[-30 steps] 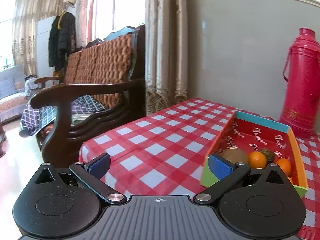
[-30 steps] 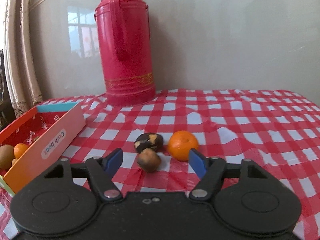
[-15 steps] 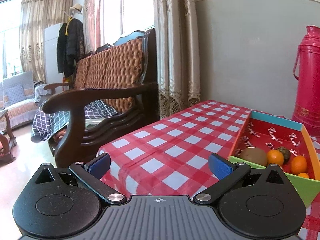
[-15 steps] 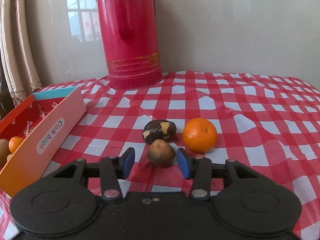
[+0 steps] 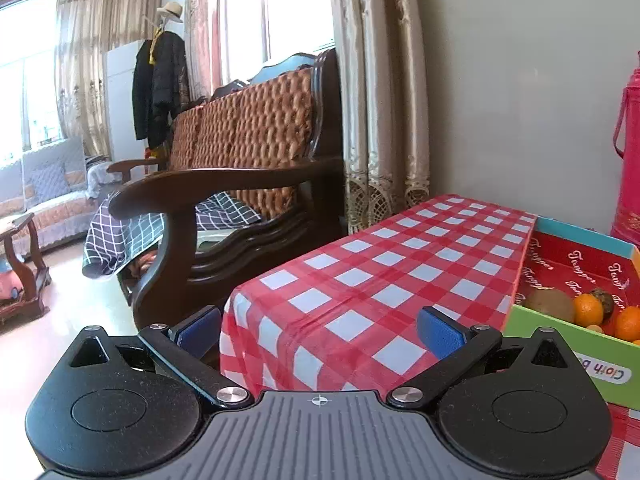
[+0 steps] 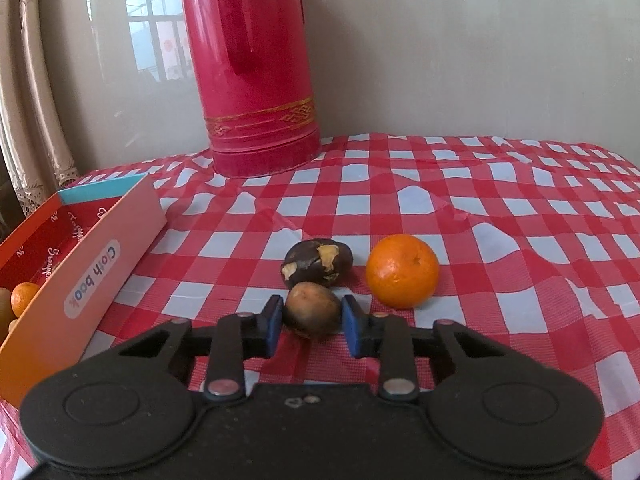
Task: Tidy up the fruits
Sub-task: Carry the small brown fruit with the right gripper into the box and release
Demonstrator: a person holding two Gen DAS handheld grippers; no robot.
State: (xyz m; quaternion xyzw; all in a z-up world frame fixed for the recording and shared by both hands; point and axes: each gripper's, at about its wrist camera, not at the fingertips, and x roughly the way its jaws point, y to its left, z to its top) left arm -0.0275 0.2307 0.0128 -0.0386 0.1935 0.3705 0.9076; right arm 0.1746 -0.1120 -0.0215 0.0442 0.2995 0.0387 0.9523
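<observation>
On the red checked tablecloth (image 6: 500,216) my right gripper (image 6: 312,314) is shut on a small brown fruit (image 6: 313,309), its blue pads pressing both sides. Just behind lies a dark fruit with torn peel (image 6: 318,262), and an orange (image 6: 402,270) sits to the right. The cardboard fruit box (image 6: 86,268) stands at the left with an orange showing inside. In the left wrist view my left gripper (image 5: 320,330) is open and holds nothing, above the table's near corner. The same box (image 5: 568,348) is at its right, holding a kiwi (image 5: 550,304), oranges (image 5: 588,310) and a dark fruit.
A tall red thermos (image 6: 250,68) stands at the back against the wall. A wooden armchair (image 5: 240,184) and curtains (image 5: 380,92) lie to the left of the table. The table edge (image 5: 240,320) drops off below my left gripper.
My right gripper moved in over the brown fruit and shut on it. My left gripper drifted left, so the box has slid toward the right edge of its view.
</observation>
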